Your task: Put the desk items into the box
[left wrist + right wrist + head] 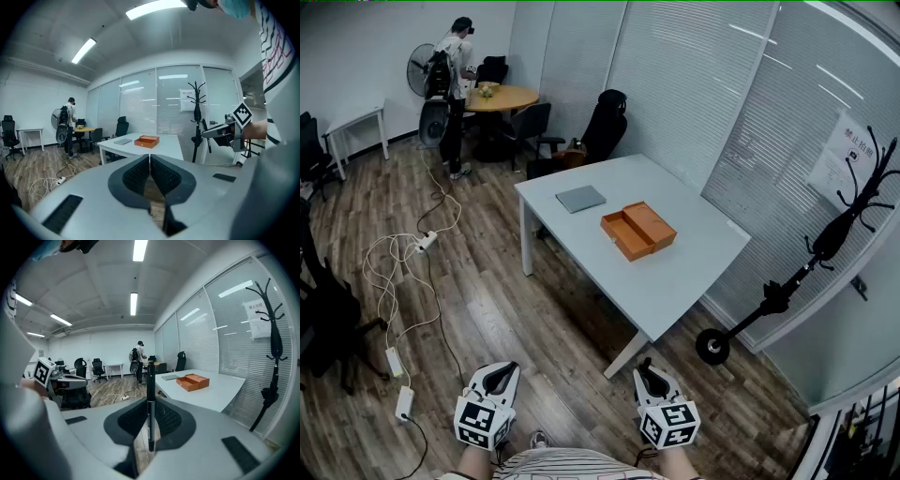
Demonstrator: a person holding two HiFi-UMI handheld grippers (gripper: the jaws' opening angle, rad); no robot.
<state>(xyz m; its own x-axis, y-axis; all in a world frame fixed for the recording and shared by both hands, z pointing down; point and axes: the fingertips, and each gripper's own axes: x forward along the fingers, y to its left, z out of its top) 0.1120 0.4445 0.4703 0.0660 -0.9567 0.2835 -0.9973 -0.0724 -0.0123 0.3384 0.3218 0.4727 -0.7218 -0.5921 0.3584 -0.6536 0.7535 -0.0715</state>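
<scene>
The right gripper (149, 414) pinches a dark pen (150, 385) that stands upright between its jaws. Off to its left, the left gripper (150, 164) has its jaws pressed together on nothing. Well ahead of both, across a stretch of wooden floor (487, 300), the open orange box (637, 230) sits on the white surface (694, 272), with a flat grey pad (580, 198) near it, farther off and to the left.
</scene>
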